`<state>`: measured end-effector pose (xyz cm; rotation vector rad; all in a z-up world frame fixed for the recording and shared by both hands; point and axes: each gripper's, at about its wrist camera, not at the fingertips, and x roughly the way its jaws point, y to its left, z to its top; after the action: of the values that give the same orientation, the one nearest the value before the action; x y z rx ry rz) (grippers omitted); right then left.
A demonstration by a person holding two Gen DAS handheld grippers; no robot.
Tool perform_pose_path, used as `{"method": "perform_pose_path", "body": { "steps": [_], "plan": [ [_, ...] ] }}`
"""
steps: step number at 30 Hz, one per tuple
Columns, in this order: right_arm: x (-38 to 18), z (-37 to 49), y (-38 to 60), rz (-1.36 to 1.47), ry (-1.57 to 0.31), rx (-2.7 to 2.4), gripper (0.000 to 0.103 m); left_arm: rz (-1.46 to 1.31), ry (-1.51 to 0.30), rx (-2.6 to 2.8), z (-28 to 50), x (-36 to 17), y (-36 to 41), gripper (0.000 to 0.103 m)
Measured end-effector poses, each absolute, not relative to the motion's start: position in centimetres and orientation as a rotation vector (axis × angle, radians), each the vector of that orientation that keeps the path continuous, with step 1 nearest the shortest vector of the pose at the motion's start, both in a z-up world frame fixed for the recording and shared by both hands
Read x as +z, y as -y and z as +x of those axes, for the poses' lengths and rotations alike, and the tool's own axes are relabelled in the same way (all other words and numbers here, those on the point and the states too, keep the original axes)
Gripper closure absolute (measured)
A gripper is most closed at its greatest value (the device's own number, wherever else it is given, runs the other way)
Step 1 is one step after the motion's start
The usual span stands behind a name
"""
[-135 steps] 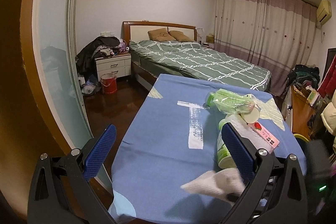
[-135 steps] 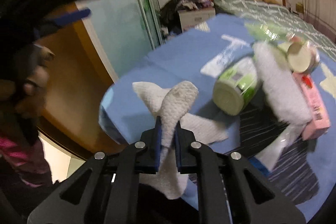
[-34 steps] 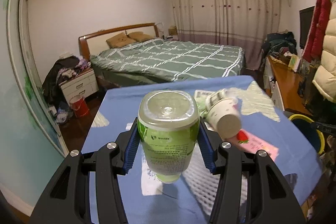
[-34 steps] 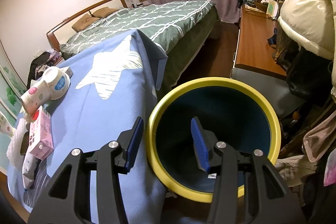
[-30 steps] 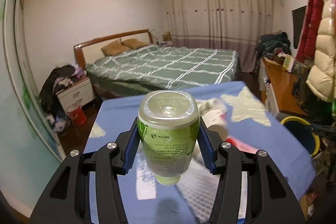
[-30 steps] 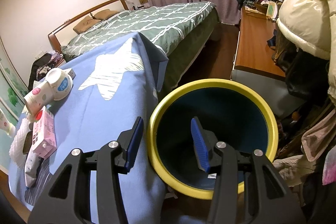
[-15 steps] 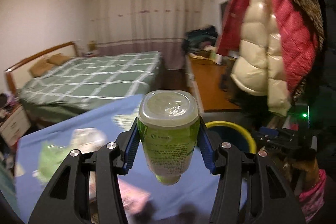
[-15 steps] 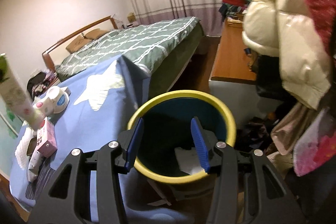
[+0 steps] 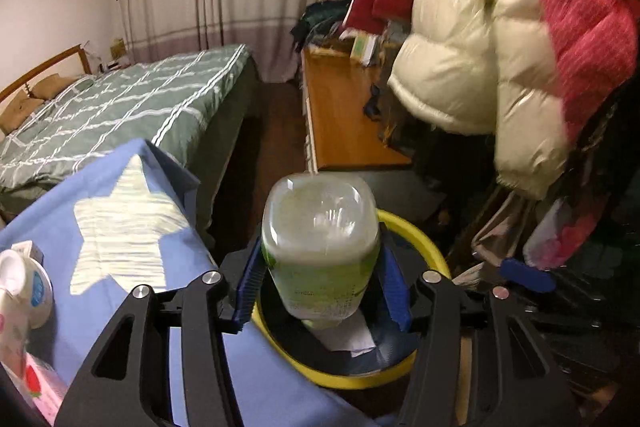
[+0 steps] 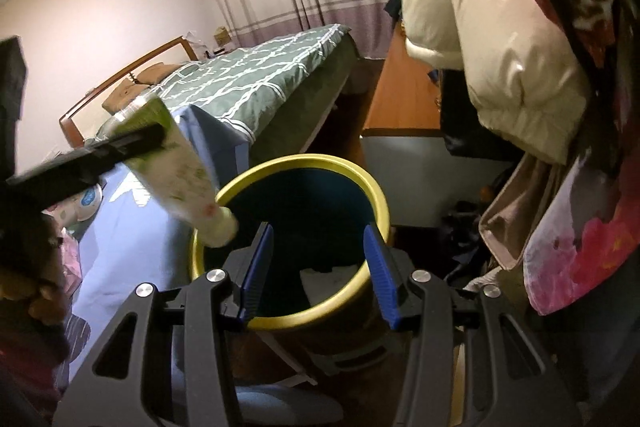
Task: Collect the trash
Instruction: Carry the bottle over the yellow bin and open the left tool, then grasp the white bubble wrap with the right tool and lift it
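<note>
A green plastic bottle [image 9: 320,247] hangs cap down between the blue pads of my left gripper [image 9: 320,287], over the near rim of the yellow-rimmed blue bin [image 9: 424,247]. The jaws are opening, and a thin gap shows at the right pad. In the right wrist view the same bottle [image 10: 176,163] tilts toward the bin [image 10: 320,163] from the left. My right gripper [image 10: 318,267] stands open above the bin mouth with nothing between its pads. White paper [image 10: 328,279] lies inside the bin.
The table with the blue star cloth [image 9: 120,211] sits left of the bin, holding a white cup [image 9: 24,287] and a pink carton [image 9: 40,387]. A green bed [image 9: 120,115] lies behind. A wooden desk [image 9: 344,115] and hanging puffy jackets [image 9: 500,67] crowd the right.
My left gripper swung right from over the table to above the bin, carrying the bottle, and its pads have spread slightly. The right gripper shifted a little over the bin.
</note>
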<state>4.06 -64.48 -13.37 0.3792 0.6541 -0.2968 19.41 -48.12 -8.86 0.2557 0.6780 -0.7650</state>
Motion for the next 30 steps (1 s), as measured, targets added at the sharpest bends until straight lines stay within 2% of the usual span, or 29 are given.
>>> {"method": "perform_pose_path", "body": {
  "steps": [1, 2, 6, 8, 15, 19, 26, 30],
  "plan": [
    [-13.5, 4.0, 64.6, 0.378, -0.656, -0.302, 0.058, 0.255, -0.681, -0.760, 19.4, -9.3, 48.3, 0.030],
    [-13.4, 3.8, 64.5, 0.376, -0.657, -0.305, 0.058, 0.242, -0.677, -0.763, 19.2, -9.4, 48.3, 0.025],
    [-13.6, 3.9, 64.4, 0.376, -0.662, -0.302, 0.058, 0.208, -0.633, -0.750, 18.2, -7.8, 46.1, 0.022],
    [-13.6, 4.1, 64.0, 0.375, -0.664, -0.293, 0.058, 0.184, -0.614, -0.741, 17.9, -6.3, 43.7, 0.018],
    [-13.5, 5.7, 61.3, 0.348, -0.684, -0.228, 0.058, 0.120, -0.538, -0.627, 16.0, -1.8, 33.7, 0.012],
    [-13.2, 7.1, 58.5, 0.318, -0.702, -0.164, 0.058, 0.098, -0.491, -0.456, 14.8, 0.0, 25.0, 0.011],
    [-12.7, 10.4, 51.7, 0.239, -0.745, -0.016, 0.058, 0.012, -0.470, -0.166, 12.5, 0.4, 10.9, 0.009],
    [-12.4, 12.7, 46.8, 0.189, -0.768, 0.092, 0.058, -0.037, -0.466, -0.073, 11.5, -0.1, 5.9, 0.009]
  ]
}}
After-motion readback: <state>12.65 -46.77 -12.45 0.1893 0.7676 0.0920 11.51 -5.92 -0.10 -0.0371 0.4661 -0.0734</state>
